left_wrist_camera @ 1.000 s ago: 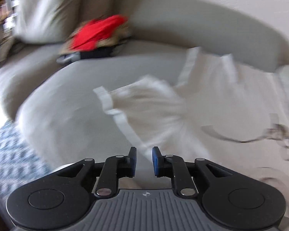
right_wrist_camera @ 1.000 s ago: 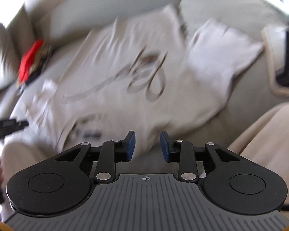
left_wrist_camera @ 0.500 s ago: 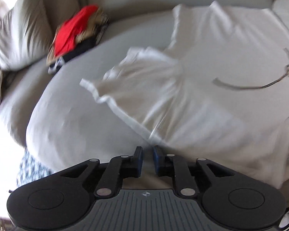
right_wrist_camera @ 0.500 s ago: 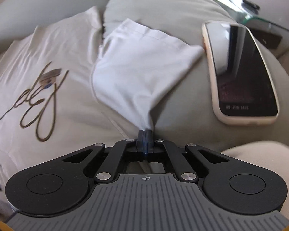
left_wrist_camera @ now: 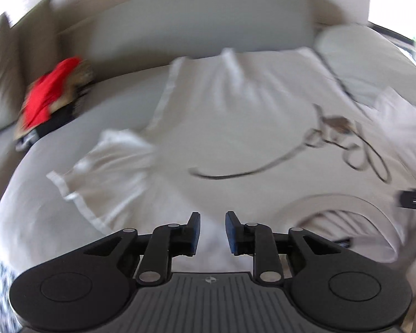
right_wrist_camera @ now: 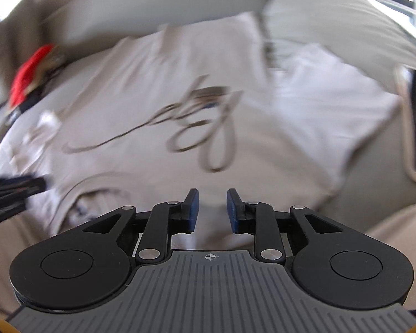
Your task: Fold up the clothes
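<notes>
My left fingers (left_wrist_camera: 192,229) and right fingers (right_wrist_camera: 192,208) are spread apart, gripping nothing. Just ahead of both, the white T-shirt (right_wrist_camera: 158,102) lies flat on the grey sofa (left_wrist_camera: 69,138), front print up.

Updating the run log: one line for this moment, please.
phase: between grasps | left gripper: open, empty | right gripper: open, empty | white t-shirt: flat on sofa, unfolded | frames blurred

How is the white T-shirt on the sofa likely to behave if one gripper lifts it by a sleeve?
The T-shirt would probably droop limply, since its sleeve lies bunched in soft wrinkles. It looks thin and light. It would likely drag along the sofa cushion rather than slide freely.
</notes>
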The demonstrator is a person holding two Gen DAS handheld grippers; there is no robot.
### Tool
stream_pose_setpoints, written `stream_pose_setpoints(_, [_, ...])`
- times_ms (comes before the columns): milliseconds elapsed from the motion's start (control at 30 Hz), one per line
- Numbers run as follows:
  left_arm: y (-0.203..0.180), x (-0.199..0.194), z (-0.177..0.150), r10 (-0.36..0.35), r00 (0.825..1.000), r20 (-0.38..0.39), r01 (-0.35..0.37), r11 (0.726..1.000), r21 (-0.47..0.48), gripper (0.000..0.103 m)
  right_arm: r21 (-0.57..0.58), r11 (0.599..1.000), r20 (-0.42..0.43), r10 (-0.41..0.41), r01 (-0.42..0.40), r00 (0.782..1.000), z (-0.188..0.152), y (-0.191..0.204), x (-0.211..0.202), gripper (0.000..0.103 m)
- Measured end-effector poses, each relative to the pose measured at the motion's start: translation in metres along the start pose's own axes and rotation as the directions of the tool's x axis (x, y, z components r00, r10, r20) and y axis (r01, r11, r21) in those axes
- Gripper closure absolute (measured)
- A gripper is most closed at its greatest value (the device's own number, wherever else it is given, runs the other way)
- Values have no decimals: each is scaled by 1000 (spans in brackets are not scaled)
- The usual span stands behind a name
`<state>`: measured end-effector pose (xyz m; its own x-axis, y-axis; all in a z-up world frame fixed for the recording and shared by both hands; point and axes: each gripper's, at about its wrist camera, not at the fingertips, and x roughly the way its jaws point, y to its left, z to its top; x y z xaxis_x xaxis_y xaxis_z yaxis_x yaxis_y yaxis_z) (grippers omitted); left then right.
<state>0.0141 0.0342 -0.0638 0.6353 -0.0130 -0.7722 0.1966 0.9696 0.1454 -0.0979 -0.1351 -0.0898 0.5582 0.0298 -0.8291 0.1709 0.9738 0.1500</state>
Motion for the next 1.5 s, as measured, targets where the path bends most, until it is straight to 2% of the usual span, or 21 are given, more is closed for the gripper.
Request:
stream_pose_setpoints(67, [-10,5,-9,-8,1000,-26,9,999,37,78,-34,999,-34,6,-7,999,-6,4,0,72])
stream_pose_setpoints(100, [-12,6,-15,-12,999,-44,14,999,49,89,-51,999,-52,9,-11,999,-9,6,1,72])
stream_pose_setpoints(200, [-18,2,-34,9,997,-78,1,992,124,90,-101,995,-104,15,-25,994,-19,12,1,72])
stream_pose_setpoints(267, [-13,-3,-39,10,992,-122,4,994,112,90,-85,995,-168,28,-43,985,-26,8,2,72])
stream_pose_setpoints(333, [0,-7,-38,-47,979,-198,52,998,20,85,-24,997,-156,68,-73,985,-31,-2,-7,72])
stream_pose_setpoints(367, [6,-14,-37,-72,981,-180,70,997,-21,78,-13,997,-113,77,-79,991,-30,-3,-15,72])
stream_pose_setpoints(400, [12,-20,-36,-95,982,-160,87,994,-60,76,-4,996,-71,85,-86,994,-28,-3,-23,72])
stream_pose_setpoints(467, [14,-31,-28,-72,994,-86,67,996,-52,75,-15,995,5,95,-95,995,-19,1,-33,71])
stream_pose_setpoints(500, [13,-34,-23,-59,997,-48,57,997,-45,70,-26,994,26,103,-102,994,-13,5,-33,71])
stream_pose_setpoints(567, [10,-28,-14,-47,998,-30,46,998,-35,70,-47,992,46,116,-113,992,-1,10,-30,71])
stream_pose_setpoints(667, [2,-11,-3,-28,999,-44,27,999,-25,70,-75,990,29,123,-121,992,3,21,-17,71])
stream_pose_setpoints(767, [-7,8,-12,-36,993,-113,34,999,-21,71,-102,988,-4,115,-115,993,1,30,-4,71])
stream_pose_setpoints(867, [-17,3,-23,-17,996,-86,20,999,33,72,-81,988,-92,122,-129,988,-11,26,2,70])
stream_pose_setpoints(1000, [-13,-14,-15,-65,994,-93,68,997,30,74,-7,989,-164,147,-151,975,-16,15,-2,71])
stream_pose_setpoints(1067, [-11,-22,-10,-89,991,-97,93,995,29,73,12,986,-120,169,-168,978,-12,11,-15,69])
stream_pose_setpoints(1133, [-8,-30,-6,-113,988,-100,117,993,27,70,17,978,-34,209,-209,977,-4,9,-37,68])
stream_pose_setpoints(1200, [-6,-39,-2,-137,985,-102,140,990,25,69,1,970,53,243,-244,969,9,9,-61,58])
stream_pose_setpoints(1333, [17,-76,32,-171,985,34,171,985,-13,67,-20,962,225,271,-273,936,41,3,-107,40])
stream_pose_setpoints(1433, [38,-100,64,-175,973,152,183,983,-36,63,-8,959,334,269,-282,903,73,-6,-135,39])
stream_pose_setpoints(1500, [58,-96,93,-194,960,199,215,973,-85,61,29,959,377,252,-283,891,101,-16,-142,38])
